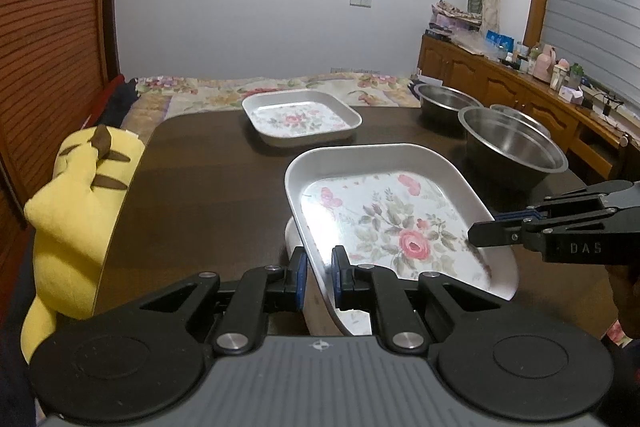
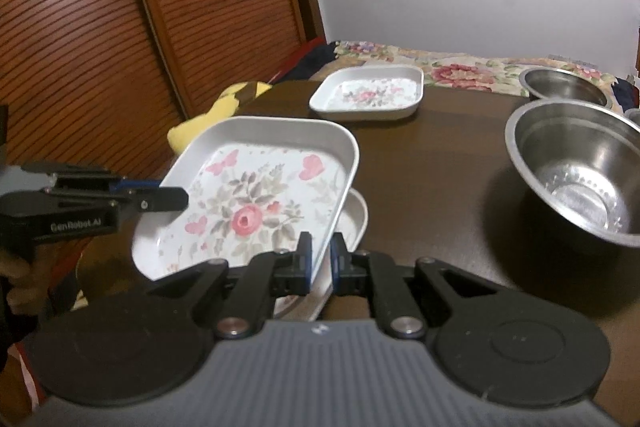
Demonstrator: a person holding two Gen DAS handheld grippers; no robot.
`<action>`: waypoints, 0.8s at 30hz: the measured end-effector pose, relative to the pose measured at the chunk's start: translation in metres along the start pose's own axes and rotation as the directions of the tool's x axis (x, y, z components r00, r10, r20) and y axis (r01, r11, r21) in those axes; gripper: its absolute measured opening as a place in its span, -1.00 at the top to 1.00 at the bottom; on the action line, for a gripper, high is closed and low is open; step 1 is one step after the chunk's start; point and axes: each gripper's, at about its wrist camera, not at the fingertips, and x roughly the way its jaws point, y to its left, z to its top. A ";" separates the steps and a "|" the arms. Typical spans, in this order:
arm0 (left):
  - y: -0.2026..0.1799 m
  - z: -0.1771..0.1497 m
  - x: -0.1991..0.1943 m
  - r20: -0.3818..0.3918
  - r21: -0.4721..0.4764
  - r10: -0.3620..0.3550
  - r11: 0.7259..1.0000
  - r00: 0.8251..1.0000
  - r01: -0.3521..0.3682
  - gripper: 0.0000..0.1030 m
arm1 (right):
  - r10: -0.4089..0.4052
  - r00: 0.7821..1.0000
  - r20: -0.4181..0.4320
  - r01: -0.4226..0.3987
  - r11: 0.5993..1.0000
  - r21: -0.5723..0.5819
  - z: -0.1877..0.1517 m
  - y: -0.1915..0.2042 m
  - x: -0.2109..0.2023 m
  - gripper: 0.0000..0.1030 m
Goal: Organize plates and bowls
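Observation:
A square white plate with a rose print (image 1: 384, 219) (image 2: 256, 195) hangs tilted just above a second white plate (image 1: 293, 239) (image 2: 357, 217) on the dark table. My left gripper (image 1: 319, 259) (image 2: 176, 195) is shut on the upper plate's left rim. My right gripper (image 2: 321, 247) (image 1: 480, 234) is shut on the opposite rim. A third floral plate (image 1: 300, 119) (image 2: 368, 93) lies at the table's far edge. A large steel bowl (image 1: 516, 147) (image 2: 580, 179) stands to the right, with two more steel bowls (image 1: 446, 99) (image 2: 564, 87) behind it.
A yellow plush toy (image 1: 76, 195) leans against the table's left edge (image 1: 132, 187). A bed with a floral cover (image 1: 224, 91) lies beyond the table. A wooden cabinet with bottles (image 1: 532, 75) runs along the right wall. Slatted wooden doors (image 2: 120, 27) stand at the left.

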 end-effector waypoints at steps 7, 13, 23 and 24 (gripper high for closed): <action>-0.002 -0.006 0.001 -0.008 0.001 0.007 1.000 1.000 -0.007 0.74 | -0.016 1.000 -0.011 0.016 1.000 -0.020 -0.002 0.005 -0.001 0.77; -0.003 -0.006 0.003 -0.012 0.008 0.016 1.000 1.000 -0.016 0.74 | -0.028 1.000 -0.009 0.028 0.999 -0.035 -0.003 0.009 -0.001 0.76; -0.008 -0.008 0.006 -0.017 0.028 0.033 0.999 0.999 -0.032 0.74 | -0.027 1.000 0.002 0.027 0.999 -0.020 -0.003 0.008 0.000 0.73; -0.008 -0.008 0.007 -0.018 0.028 0.033 0.999 0.999 -0.033 0.73 | -0.026 1.000 0.003 0.026 1.000 -0.018 -0.003 0.008 0.000 0.73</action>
